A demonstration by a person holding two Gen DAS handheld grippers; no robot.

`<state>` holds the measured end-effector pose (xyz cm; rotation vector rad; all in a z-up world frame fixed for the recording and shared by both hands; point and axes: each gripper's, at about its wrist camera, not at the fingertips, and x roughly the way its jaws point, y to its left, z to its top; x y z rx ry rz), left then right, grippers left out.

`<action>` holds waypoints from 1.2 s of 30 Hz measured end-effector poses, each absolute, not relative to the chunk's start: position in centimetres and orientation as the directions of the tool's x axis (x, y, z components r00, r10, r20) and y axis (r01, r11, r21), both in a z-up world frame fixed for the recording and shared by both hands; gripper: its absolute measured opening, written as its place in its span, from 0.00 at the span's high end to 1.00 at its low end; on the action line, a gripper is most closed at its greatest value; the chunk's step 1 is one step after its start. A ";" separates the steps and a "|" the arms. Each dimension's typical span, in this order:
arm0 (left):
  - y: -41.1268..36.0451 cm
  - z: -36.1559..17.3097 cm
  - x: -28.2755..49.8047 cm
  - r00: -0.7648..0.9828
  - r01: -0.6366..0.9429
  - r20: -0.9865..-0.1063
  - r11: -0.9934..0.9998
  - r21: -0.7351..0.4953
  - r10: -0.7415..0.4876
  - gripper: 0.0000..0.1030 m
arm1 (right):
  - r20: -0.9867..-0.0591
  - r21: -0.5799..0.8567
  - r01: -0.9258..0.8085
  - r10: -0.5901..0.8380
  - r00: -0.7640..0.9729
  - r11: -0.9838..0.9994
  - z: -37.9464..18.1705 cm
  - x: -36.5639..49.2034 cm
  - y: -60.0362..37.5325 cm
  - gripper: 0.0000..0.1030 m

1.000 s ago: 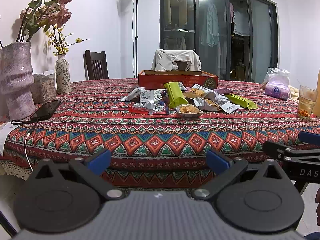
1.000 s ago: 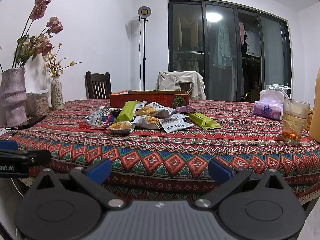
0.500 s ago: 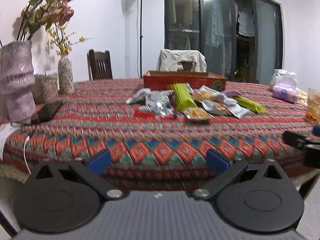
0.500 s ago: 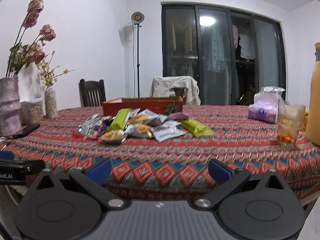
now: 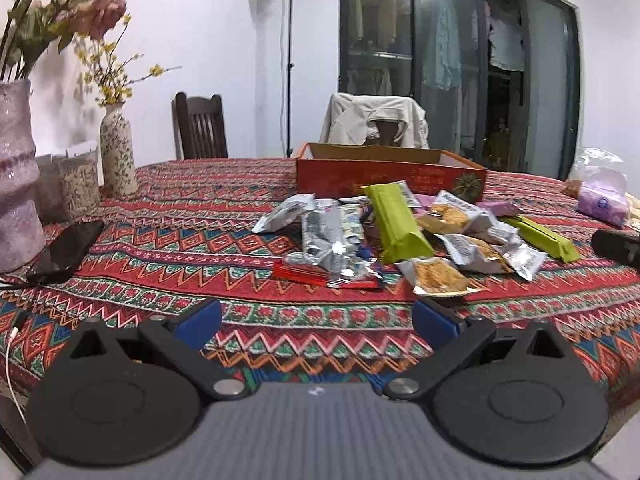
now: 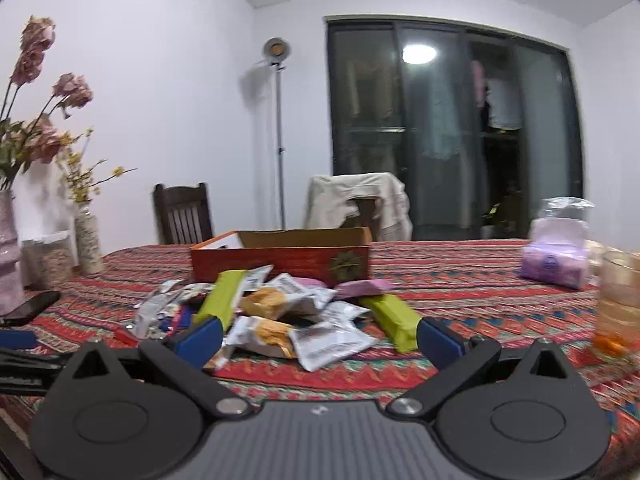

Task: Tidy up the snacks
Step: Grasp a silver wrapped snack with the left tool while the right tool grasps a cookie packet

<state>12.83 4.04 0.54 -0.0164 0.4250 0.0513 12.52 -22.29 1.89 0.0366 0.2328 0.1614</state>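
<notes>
Red box point(image 5: 390, 176) borders snack pile point(image 5: 404, 236); tablecloth point(image 5: 180, 240) leftward.

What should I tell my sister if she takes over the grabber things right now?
Left gripper: open, holding nothing, hovering above the patterned tablecloth short of the snacks.
Right gripper: open, holding nothing, close to the near edge of the snack pile.
Snacks: all loose in a heap on the table, in front of the orange box; two green packets, silver ones, a purple one.
Done: nothing sorted yet; no snack shows inside the box from here.
Left: pick up each packet and tidy them, probably into the box. Mind the glass of drink on the right and the phone on the left.
</notes>
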 end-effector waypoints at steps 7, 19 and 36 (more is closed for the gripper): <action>6.1 0.3 15.4 0.891 -0.087 -0.447 0.996 -0.011 0.073 0.00 | -0.353 0.004 -0.299 0.281 0.892 0.954 0.9 17.3 -16.9 0.12; 9.2 1.6 22.5 0.856 0.024 -0.513 0.997 -0.073 -0.059 0.00 | -0.558 0.054 -0.375 0.339 0.758 0.926 -1.0 25.4 -8.5 0.49; 5.6 -0.4 32.6 0.755 0.103 -0.643 0.992 -0.076 -0.127 0.44 | -0.583 0.044 -0.287 0.258 0.771 0.957 -0.9 22.8 -12.0 0.62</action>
